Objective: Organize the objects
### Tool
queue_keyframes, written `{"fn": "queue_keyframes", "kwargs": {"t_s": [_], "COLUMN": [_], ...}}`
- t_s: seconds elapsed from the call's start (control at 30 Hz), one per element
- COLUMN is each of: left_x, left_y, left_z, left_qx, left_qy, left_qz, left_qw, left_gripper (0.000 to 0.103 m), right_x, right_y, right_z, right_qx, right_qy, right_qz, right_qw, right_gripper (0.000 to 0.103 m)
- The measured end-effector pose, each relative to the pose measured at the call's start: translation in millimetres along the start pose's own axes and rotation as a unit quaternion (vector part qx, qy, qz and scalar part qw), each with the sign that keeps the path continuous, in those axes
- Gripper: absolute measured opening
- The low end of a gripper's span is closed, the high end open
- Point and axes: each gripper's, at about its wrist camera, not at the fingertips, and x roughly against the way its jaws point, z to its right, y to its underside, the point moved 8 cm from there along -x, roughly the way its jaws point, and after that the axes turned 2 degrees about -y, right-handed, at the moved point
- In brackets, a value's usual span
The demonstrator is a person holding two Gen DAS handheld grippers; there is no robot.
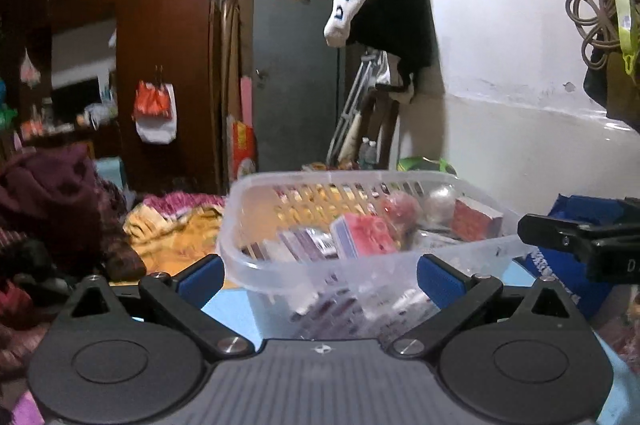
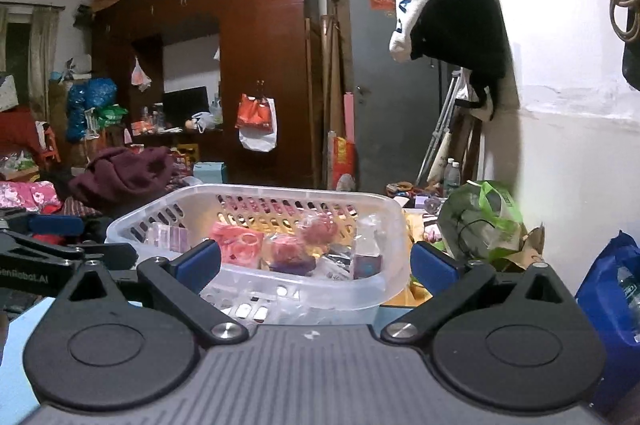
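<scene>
Cluttered room bkgd, basket (image 1: pixel 256 265) contents blurred

Basket (image 2: pixel 280 289) w/ boxes (image 1: pixel 362 235) inside, bag (image 2: pixel 484 221) to its right, wardrobe (image 2: pixel 260 65) behind

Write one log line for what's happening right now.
left gripper: open | right gripper: open | both: facing basket | basket: holds packets, on table

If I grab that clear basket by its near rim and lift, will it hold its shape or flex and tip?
The basket looks like thin translucent plastic with slotted walls, so the rim will probably flex under a pinch. It holds boxes and wrapped round items, so lifting one edge would likely tilt it and slide them. Both grippers are open; lifting from two sides seems safer.
</scene>
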Motion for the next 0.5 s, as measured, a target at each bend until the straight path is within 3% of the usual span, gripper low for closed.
{"fn": "queue_keyframes", "kwargs": {"t_s": [0.5], "left_x": [7.0], "left_y": [4.8], "left_z": [-1.1], "left_qx": [-0.007], "left_qy": [-0.021], "left_qz": [0.005], "left_qw": [0.9997], "left_gripper": [0.103], "right_x": [-5.1], "right_y": [9.4], "right_z": [-3.3], "right_qx": [0.011], "right_qy": [0.006], "right_qz": [-0.02], "right_qw": [1.0], "right_gripper": [0.103]}}
